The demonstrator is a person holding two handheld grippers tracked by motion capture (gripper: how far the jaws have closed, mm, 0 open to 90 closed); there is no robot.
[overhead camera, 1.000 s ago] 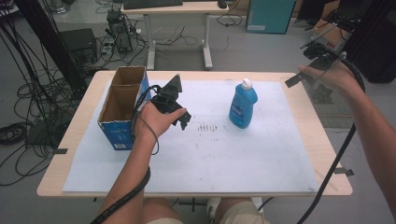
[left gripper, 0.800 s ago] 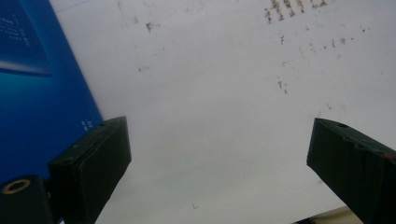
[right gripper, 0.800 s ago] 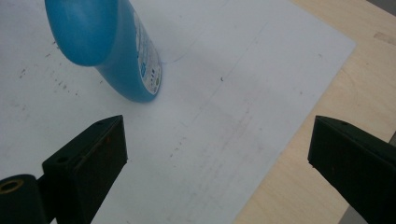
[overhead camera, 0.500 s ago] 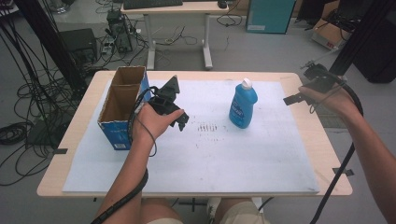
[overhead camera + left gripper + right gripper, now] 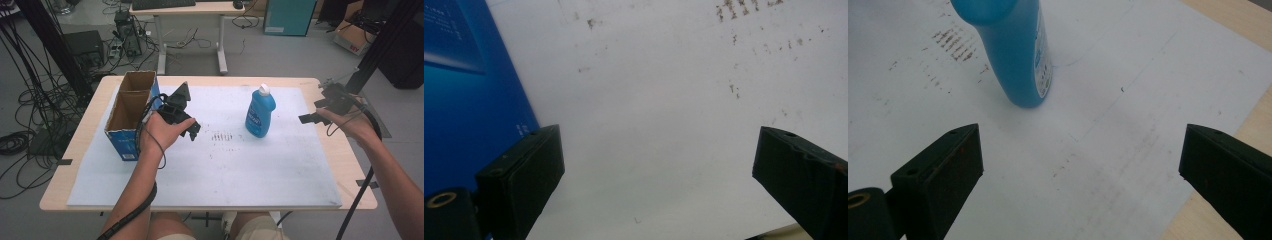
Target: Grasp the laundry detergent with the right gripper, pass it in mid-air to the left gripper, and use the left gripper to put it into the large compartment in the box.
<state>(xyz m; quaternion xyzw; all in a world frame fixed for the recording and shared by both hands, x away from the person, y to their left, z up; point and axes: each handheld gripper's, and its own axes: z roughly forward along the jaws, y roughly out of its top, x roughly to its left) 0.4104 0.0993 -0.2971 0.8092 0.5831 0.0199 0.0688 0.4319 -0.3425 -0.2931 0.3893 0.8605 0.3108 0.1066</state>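
- My right claw (image 5: pixel 320 111) is spread wide and holds nothing; it hangs over the right edge of the desk (image 5: pixel 90 150), beside the blue bottle (image 5: pixel 260 112) but apart from it.
- The bottle stands upright on the white sheet (image 5: pixel 225 165), right of the middle. It is tall and narrow, so if one jaw touches it before the other, I think it can tip over.
- Its body looks smooth and curved, so a pinch too high near the white cap (image 5: pixel 263 90) may slip.
- My left claw (image 5: pixel 180 112) is also spread and empty, just beside the open cardboard box (image 5: pixel 131 107). If I move that hand carelessly, it can push the box away.
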